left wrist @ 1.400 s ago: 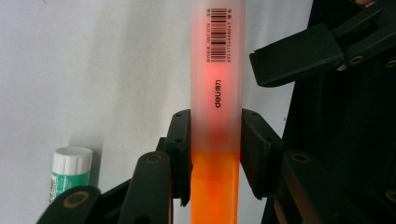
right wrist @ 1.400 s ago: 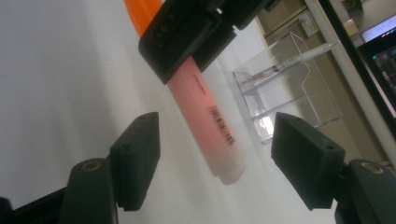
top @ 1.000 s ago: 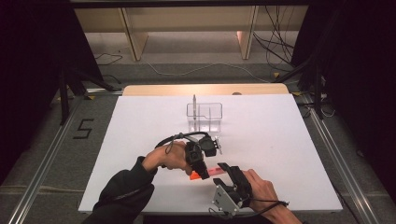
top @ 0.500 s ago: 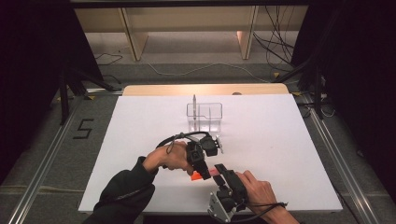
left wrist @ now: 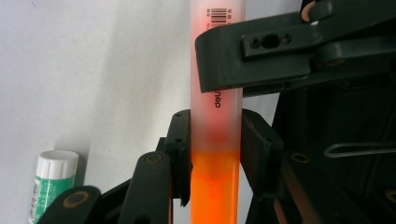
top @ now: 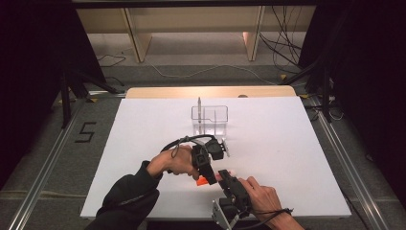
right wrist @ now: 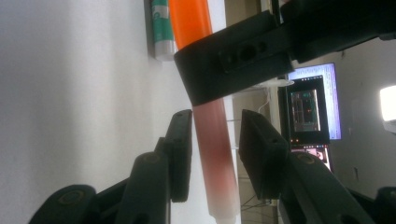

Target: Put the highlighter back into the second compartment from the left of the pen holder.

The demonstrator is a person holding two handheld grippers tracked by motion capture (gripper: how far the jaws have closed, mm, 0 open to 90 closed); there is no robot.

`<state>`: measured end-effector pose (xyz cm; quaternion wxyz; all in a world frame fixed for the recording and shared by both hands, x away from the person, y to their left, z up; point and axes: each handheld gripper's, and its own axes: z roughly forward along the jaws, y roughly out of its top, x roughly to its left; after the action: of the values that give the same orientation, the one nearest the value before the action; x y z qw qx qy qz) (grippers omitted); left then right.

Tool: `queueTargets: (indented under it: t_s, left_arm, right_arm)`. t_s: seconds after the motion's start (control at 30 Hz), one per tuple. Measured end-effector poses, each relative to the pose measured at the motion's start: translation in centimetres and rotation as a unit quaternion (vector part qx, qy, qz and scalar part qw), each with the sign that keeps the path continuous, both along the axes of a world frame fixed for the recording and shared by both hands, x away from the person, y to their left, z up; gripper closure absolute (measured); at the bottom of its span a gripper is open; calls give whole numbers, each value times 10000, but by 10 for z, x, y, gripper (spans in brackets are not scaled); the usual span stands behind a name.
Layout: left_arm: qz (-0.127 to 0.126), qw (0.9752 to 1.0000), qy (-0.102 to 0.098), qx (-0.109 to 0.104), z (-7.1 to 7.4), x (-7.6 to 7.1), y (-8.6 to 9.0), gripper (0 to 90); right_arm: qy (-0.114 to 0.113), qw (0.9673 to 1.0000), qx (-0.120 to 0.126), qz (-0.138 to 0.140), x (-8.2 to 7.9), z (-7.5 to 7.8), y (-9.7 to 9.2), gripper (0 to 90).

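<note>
— Marker (top: 205,180) first: where is it sitting, and what is it made of?

— It is hanging just above the white counter (top: 287,158), between the two hands near the front edge. Its body is a straight round tube, orange and glossy at one end, with a frosted, translucent cap (left wrist: 219,70) at the other; the cap is carrying a small barcode and dark lettering.

— Starting from the left, what is the left claw (left wrist: 215,154) doing?

— Its flat black pads are pressing on both sides of the tube, right where the orange is meeting the frosted cap, so it is gripping the marker. A glue stick (left wrist: 52,184), a white-capped cylinder with a green label, is lying on the counter beside it.

— And the right claw (right wrist: 215,154)?

— It has just been closing around the cap end. In its own view one pad is looking close against the cap, while a narrow gap is showing at the other, so it is not pressing yet.

— Anything farther back?

— A clear plastic holder (top: 209,119) with thin dividers is standing mid-counter, with a slim grey stick (top: 199,103) rising upright from it.
</note>
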<state>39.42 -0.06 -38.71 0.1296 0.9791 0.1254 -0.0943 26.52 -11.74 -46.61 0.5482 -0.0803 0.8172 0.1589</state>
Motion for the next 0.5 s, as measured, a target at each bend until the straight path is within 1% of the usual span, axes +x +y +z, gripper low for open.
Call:
queueTargets:
  t_s: [0.17,0.23,0.3,0.33,0.4,0.43,0.5]
  left_arm:
    - [9,10000,30,24,0,0,-1,663]
    - [4,10000,83,12,-1,0,-1,663]
    - [7,9999,133,-9,-2,0,-1,662]
    - [10,9999,135,-6,-2,0,-1,662]
    - [42,9999,151,-3,-1,-1,-2,663]
    - [1,9999,111,-4,-1,0,-2,662]
    - [26,9999,138,-9,-2,0,-2,662]
  right_arm:
    - [-48,10000,-71,2,0,-2,1,681]
    - [-93,9999,-98,37,0,-2,1,694]
    - [-75,9999,-88,-3,0,-3,2,709]
    - [-69,9999,-100,-31,0,-4,2,717]
    - [-140,9998,-169,10,1,-5,2,721]
    - [-134,9997,-198,-26,0,-5,2,723]
    - [-164,9996,-208,-18,0,-5,2,731]
